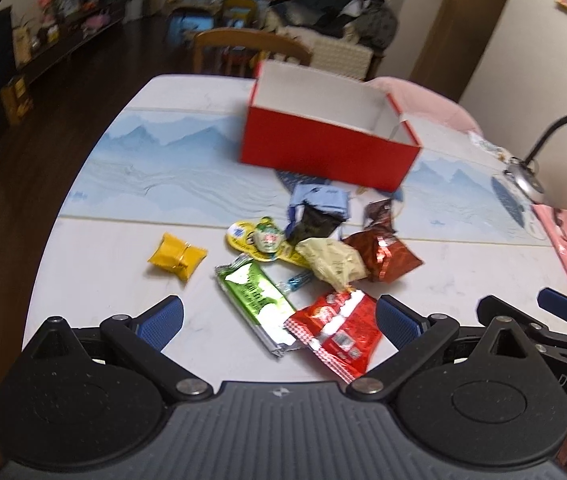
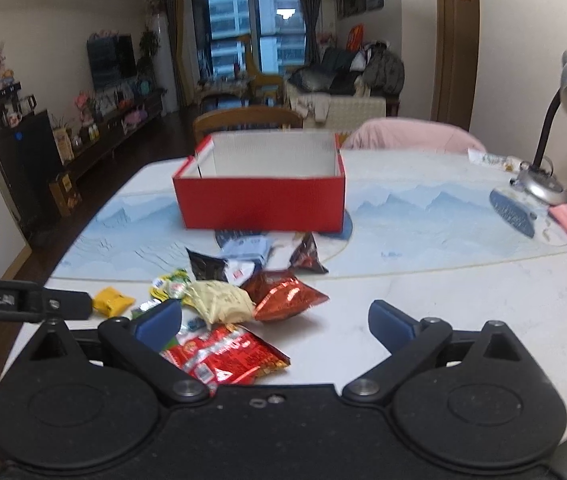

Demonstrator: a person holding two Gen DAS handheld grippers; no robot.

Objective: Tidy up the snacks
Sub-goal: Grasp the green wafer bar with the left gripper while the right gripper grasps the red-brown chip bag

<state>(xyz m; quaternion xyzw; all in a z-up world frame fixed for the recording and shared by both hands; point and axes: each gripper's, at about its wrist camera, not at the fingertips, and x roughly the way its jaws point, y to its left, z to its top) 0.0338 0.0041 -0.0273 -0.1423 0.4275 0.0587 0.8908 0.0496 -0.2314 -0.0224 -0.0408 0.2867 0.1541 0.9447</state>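
Red box [image 2: 261, 204]: stands open and looks empty, at far middle of worktop [image 1: 103, 264]; open top faces up, probably so snacks can drop straight in.
Snack pile: lies loose on worktop, just in front of box, not yet sorted.
Red packet [image 1: 333, 330]: nearest piece, flat, directly ahead of left tongs; overlaps corner of green bar.
Green bar [image 1: 257, 306]: flat, diagonal, beside red packet, between blue pads in left view.
Yellow packet [image 1: 176, 258]: alone, apart from pile on left side; easy to take without disturbing others.
Cream bag [image 1: 333, 266] and brown foil bag [image 1: 383, 258]: touching, puffed, in middle of pile.
Left tongs [image 1: 279, 322]: spread wide, holding nothing, low over near edge of pile.
Right tongs [image 2: 275, 326]: spread wide too, empty, beside left one; red packet under its left pad.
Step, by judgement: beginning of task, choosing first snack to grasp.
Risk: slippery foil wrappers, overlapping pieces may drag together.
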